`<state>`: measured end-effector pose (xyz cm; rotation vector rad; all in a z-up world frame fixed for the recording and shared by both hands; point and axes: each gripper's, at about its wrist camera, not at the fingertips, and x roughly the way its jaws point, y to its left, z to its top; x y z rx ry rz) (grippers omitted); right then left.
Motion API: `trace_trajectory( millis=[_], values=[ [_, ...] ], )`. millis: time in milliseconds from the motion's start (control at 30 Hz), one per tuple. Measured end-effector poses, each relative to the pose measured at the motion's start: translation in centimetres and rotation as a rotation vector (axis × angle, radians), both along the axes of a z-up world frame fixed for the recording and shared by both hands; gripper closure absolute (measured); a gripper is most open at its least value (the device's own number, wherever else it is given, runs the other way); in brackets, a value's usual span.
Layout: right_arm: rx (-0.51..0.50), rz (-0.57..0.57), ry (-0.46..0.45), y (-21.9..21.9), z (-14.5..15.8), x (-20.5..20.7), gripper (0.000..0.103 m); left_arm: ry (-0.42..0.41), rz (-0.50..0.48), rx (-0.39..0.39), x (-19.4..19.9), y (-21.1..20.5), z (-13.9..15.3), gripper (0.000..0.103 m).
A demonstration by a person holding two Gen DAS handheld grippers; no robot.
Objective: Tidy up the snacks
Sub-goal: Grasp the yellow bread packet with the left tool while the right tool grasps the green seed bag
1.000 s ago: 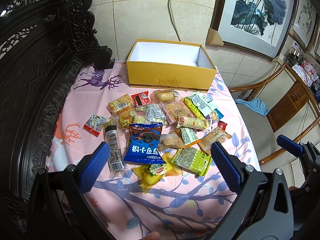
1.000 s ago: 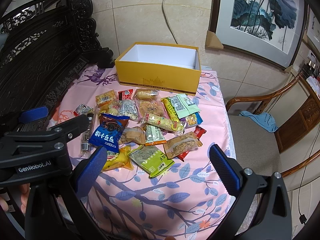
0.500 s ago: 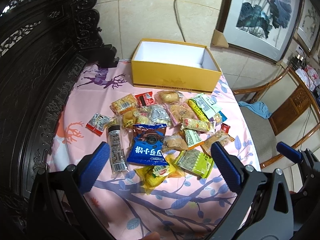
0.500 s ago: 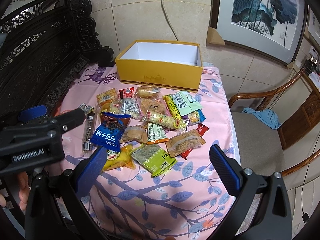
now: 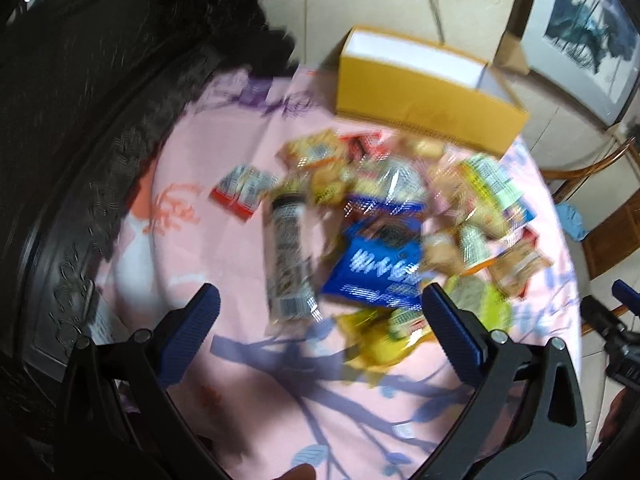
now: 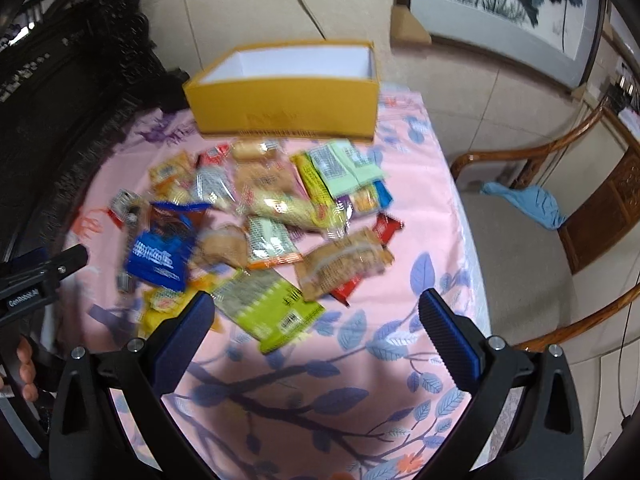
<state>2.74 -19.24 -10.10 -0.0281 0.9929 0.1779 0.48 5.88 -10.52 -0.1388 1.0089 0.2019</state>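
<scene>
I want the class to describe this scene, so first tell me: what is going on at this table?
A person holds a gripper in each hand over a heap of wrapped snacks on a pink tablecloth. The left gripper and right gripper are both open and hold nothing. The yellow box behind the heap stands open, with no snack visible inside. The blue packet and green packet lie nearest. Sorting has not begun.

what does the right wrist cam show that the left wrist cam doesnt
Only the right wrist view shows the chair seat with the whole blue cloth on it, and the left gripper from the side. Only the left wrist view shows the long dark-labelled packet in full. Both show the empty yellow box, the blue snack bag, the green packet and the pink tablecloth. Both grippers are open.
</scene>
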Motion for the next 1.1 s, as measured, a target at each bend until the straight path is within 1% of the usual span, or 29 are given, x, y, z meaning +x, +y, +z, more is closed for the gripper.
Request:
trace_trajectory(
  millis=[67, 133, 200, 300, 333, 400, 467, 533, 633, 700, 733, 767, 800, 833, 900, 967, 1000, 1033, 1100],
  values=[
    [0.028, 0.004, 0.027, -0.2, -1.6, 0.2, 0.001, 0.015, -0.012, 0.022, 0.0, 0.1, -1.5, 0.002],
    [0.063, 0.035, 0.054, 0.3, -3.3, 0.3, 0.001, 0.021, -0.041, 0.029, -0.1, -0.3, -2.7, 0.002],
    [0.084, 0.103, 0.070, 1.8, -4.8, 0.6, 0.001, 0.032, -0.073, 0.033, 0.0, -1.0, -3.6, 0.002],
    [0.066, 0.249, 0.079, 4.6, -6.9, 1.7, 0.001, 0.044, -0.141, 0.034, 0.1, -2.3, -5.0, 0.002],
    [0.063, 0.314, 0.094, 5.4, -7.7, 2.4, 0.001, 0.044, -0.169, 0.032, 0.1, -2.7, -5.4, 0.002],
    [0.034, 0.425, 0.153, 6.6, -9.4, 4.0, 0.001, 0.052, -0.209, 0.037, 0.4, -3.6, -6.0, 0.002],
    [-0.011, 0.488, 0.198, 7.0, -10.9, 5.1, 0.001, 0.068, -0.240, 0.049, 0.7, -4.3, -6.5, 0.002],
    [-0.034, 0.550, 0.233, 7.1, -11.9, 6.0, 0.001, 0.071, -0.258, 0.047, 0.8, -4.5, -6.7, 0.002],
    [-0.101, 0.652, 0.187, 7.8, -12.3, 6.1, 0.001, 0.084, -0.294, 0.028, 1.4, -4.9, -6.9, 0.002],
    [-0.140, 0.689, 0.169, 8.2, -12.5, 6.1, 0.001, 0.100, -0.314, 0.009, 1.8, -5.1, -7.1, 0.002],
    [-0.157, 0.697, 0.169, 8.3, -12.5, 6.0, 0.008, 0.109, -0.328, -0.007, 2.0, -5.2, -7.1, 0.002],
    [-0.157, 0.688, 0.174, 8.1, -12.2, 6.0, 0.021, 0.119, -0.344, -0.029, 2.2, -5.4, -7.2, 0.002],
    [-0.147, 0.673, 0.178, 7.6, -11.8, 5.9, 0.027, 0.125, -0.356, -0.045, 2.3, -5.6, -7.3, 0.002],
    [-0.142, 0.662, 0.180, 7.0, -11.6, 5.8, 0.036, 0.130, -0.365, -0.058, 2.3, -5.8, -7.5, 0.002],
    [-0.133, 0.632, 0.176, 6.1, -11.4, 5.8, 0.039, 0.141, -0.375, -0.065, 2.5, -6.2, -8.1, 0.002],
    [-0.137, 0.589, 0.160, 6.2, -11.4, 5.8, 0.039, 0.153, -0.381, -0.049, 2.8, -6.8, -8.8, 0.002],
    [-0.134, 0.574, 0.154, 5.5, -11.3, 6.0, 0.038, 0.159, -0.392, -0.045, 3.0, -7.1, -9.2, 0.002],
    [-0.124, 0.550, 0.146, 5.9, -11.4, 6.4, 0.038, 0.168, -0.410, -0.040, 3.2, -7.5, -9.6, 0.002],
    [-0.118, 0.526, 0.133, 6.4, -11.4, 6.9, 0.041, 0.216, -0.453, -0.025, 3.8, -8.2, -11.0, 0.002]
  ],
)
